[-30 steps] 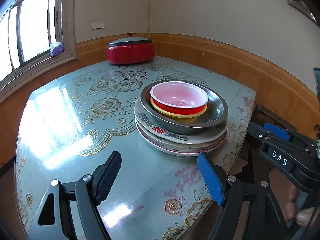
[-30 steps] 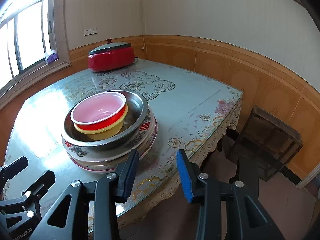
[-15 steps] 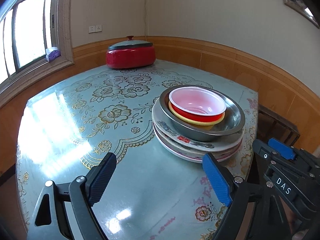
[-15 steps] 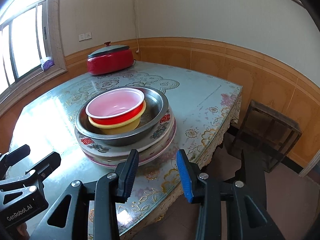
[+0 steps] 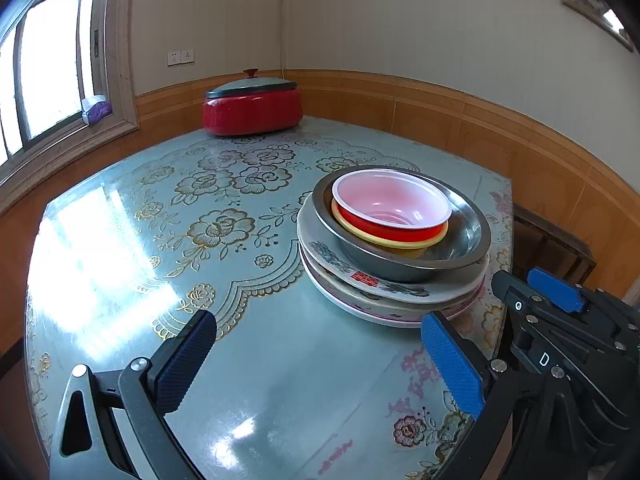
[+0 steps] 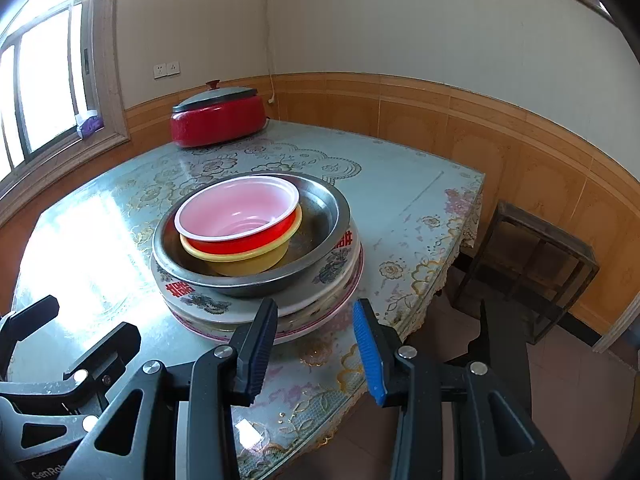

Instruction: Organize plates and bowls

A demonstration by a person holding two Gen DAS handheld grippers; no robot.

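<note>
Blue-padded left gripper (image 5: 316,364) jaws spread wide, empty; right gripper (image 6: 316,346) jaws narrower, empty, near plate stack (image 6: 320,312)

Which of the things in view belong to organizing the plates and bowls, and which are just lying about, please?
Job:
red bowl
yellow bowl
metal basin
patterned plates

Lying about:
red lidded pot
purple packet on the windowsill
wooden stool

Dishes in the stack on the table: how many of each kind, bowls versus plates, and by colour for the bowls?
Plastic bowls: 2, a red one with a white inside nested in a yellow one.
Metal bowls: 1, the steel basin holding both.
Plates: at least 2, a patterned plate over a pink-rimmed plate; the edges between are hard to separate.
Total: at least 5.
</note>
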